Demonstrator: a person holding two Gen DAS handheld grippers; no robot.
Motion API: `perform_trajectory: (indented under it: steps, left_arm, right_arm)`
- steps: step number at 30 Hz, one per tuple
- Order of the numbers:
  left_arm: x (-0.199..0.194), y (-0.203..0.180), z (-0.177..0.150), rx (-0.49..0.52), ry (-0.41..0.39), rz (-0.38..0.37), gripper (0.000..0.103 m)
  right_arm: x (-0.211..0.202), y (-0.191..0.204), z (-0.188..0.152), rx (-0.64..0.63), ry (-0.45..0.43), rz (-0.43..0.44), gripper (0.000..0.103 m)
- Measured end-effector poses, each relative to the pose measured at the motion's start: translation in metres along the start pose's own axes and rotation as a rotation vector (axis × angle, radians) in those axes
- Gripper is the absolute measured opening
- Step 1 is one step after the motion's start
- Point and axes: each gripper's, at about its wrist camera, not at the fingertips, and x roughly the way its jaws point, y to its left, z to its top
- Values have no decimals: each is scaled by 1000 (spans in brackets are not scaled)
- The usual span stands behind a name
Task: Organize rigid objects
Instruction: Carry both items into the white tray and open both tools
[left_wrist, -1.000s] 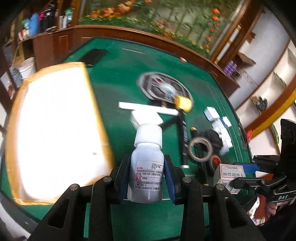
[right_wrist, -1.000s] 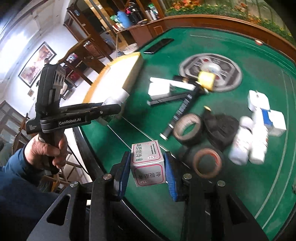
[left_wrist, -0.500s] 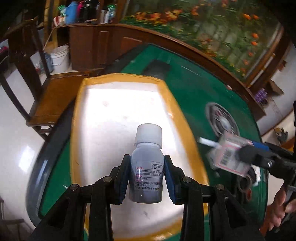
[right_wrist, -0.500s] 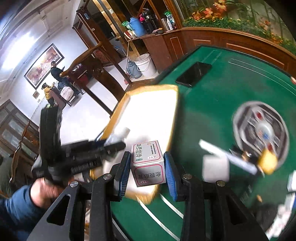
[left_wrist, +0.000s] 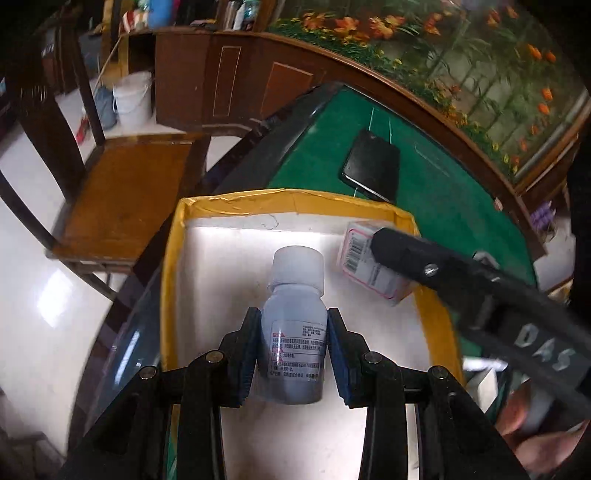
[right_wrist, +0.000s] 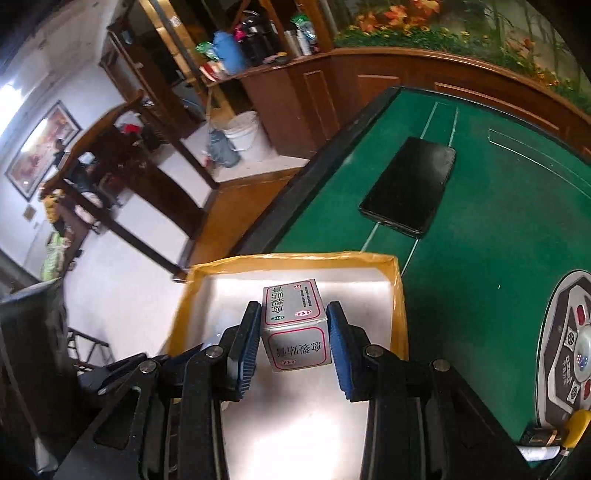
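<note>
My left gripper (left_wrist: 291, 349) is shut on a white plastic bottle (left_wrist: 293, 325) with a white cap and a printed label, held over the white floor of a yellow-rimmed box (left_wrist: 173, 280). My right gripper (right_wrist: 291, 341) is shut on a small white medicine carton (right_wrist: 293, 325) with red-edged labels, also above that box (right_wrist: 399, 314). In the left wrist view the carton (left_wrist: 365, 266) hangs over the box's far right corner, with the right gripper's black finger across it. The left gripper's fingers (right_wrist: 147, 363) show at the lower left of the right wrist view.
A black phone (left_wrist: 373, 168) (right_wrist: 410, 190) lies on the green felt table beyond the box. A round patterned disc (right_wrist: 569, 350) sits at the right. A wooden chair (left_wrist: 125, 195) and a white bucket (left_wrist: 133, 99) stand off the table's edge to the left.
Both grippers swept left from the cluttered middle of the table to over the yellow-rimmed box, each still holding its object. The loose tape rolls and boxes have left the views.
</note>
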Motion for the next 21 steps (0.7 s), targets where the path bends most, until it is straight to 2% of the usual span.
perform_trajectory:
  steps: [9,11,12,13,14,17,21]
  left_arm:
    - [7,-6,-1,28,3,-22,39]
    - [5,-7,-2,36,-5,-41,49]
    - [4,-8,-3,41,-7,-48,50]
    - [4,-10,-3,46,-5,-51,55]
    - [2,-12,-4,53,-2,-55,56]
    - [-5,-16,-8,75,-14,-47,58]
    - [-25,-21,-17,78,-39,-85,58]
  right_arm:
    - [21,-6,-6,34,34,-16,36]
    - [23,-8,-7,49,54,-1,41]
    - [22,-9,-8,52,59,2,51]
    - [20,-9,-8,57,58,6,57]
    - [18,-10,-9,60,55,18,59]
    - [4,-12,-12,66,44,25,59]
    - [-32,-23,-25,87,1,53,59]
